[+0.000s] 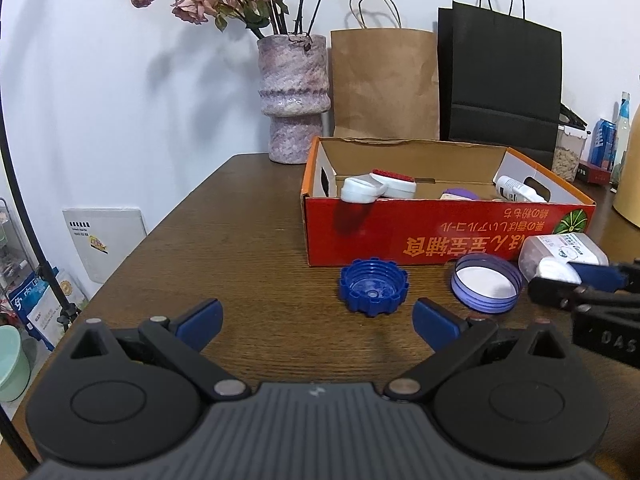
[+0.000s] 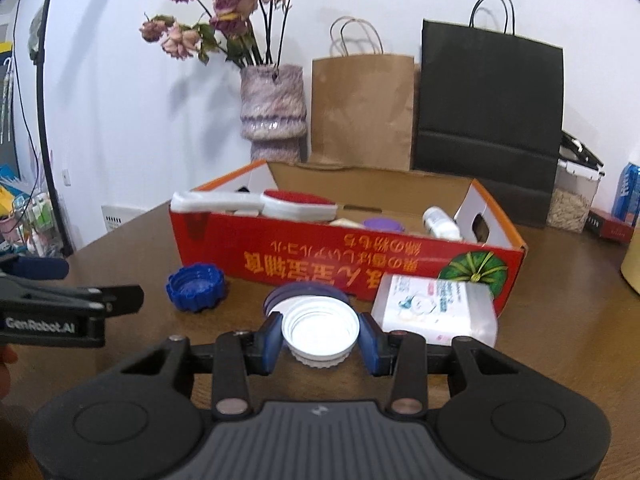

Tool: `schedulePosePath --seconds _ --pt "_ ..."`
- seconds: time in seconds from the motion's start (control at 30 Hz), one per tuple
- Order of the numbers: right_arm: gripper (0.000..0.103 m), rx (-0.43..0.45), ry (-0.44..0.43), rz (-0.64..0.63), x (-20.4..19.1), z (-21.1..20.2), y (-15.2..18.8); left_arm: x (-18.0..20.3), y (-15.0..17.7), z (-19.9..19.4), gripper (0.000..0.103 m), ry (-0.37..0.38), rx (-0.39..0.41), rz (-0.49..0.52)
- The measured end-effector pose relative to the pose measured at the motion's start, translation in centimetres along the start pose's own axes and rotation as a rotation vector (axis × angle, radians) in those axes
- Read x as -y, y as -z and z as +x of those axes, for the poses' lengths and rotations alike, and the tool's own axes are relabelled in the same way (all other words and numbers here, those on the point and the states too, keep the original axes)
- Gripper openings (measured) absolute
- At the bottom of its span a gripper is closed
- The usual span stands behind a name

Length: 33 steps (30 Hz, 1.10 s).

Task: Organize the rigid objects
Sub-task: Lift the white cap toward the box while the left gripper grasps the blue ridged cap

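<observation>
- Nearest the lens in the right wrist view: right gripper [image 2: 319,340], blue pads clamped on a white ribbed plastic screw cap [image 2: 319,330], open side up; cap sits square between the pads, seems just clear of the dark brown wooden table [image 2: 140,360].
- Left side of that view: left gripper [image 1: 318,320] reaches in from the left edge; in its own view the jaws stand wide apart with nothing between them.
- Dark blue scalloped plastic cap [image 1: 373,285] lies open side up on the table, straight ahead of the left gripper and just beyond its pads; the left hand is clearly the nearer one to it.
- Pale lilac round plastic lid [image 1: 486,283] lies flat, right of the blue cap, directly behind the white cap; the right hand is nearer.
- White rectangular plastic flip-top box with a printed label [image 2: 434,308] lies on its side to the right, touching or nearly touching the carton's front wall.
- Key relation: red cardboard carton with an open top [image 2: 348,258] sits directly ahead of and above the held cap, long axis running left to right across the view; the near wall stands between the cap and the inside.
- Judgement: the cap needs lifting over that wall, then forward; free space shows mid-carton, between the white containers on the left and a small white bottle on the right.
</observation>
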State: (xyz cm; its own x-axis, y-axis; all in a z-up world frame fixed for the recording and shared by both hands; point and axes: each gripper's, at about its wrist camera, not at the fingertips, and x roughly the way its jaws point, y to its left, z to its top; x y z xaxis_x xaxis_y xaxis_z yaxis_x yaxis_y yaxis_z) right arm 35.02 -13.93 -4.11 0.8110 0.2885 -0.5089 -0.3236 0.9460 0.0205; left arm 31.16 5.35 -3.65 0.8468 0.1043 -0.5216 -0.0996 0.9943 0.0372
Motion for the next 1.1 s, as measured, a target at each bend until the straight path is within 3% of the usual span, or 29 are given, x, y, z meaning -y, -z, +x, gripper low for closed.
schedulePosePath --seconds 0.33,1.1 --pt "0.039 0.066 0.030 0.032 2.5 -0.7 -0.5 0.9 -0.2 1.9 0.103 -0.016 -0.039 0.000" --pt "0.039 0.101 0.126 0.075 8.7 0.2 -0.6 3.4 -1.7 7.8 0.103 -0.030 -0.103 0.009"
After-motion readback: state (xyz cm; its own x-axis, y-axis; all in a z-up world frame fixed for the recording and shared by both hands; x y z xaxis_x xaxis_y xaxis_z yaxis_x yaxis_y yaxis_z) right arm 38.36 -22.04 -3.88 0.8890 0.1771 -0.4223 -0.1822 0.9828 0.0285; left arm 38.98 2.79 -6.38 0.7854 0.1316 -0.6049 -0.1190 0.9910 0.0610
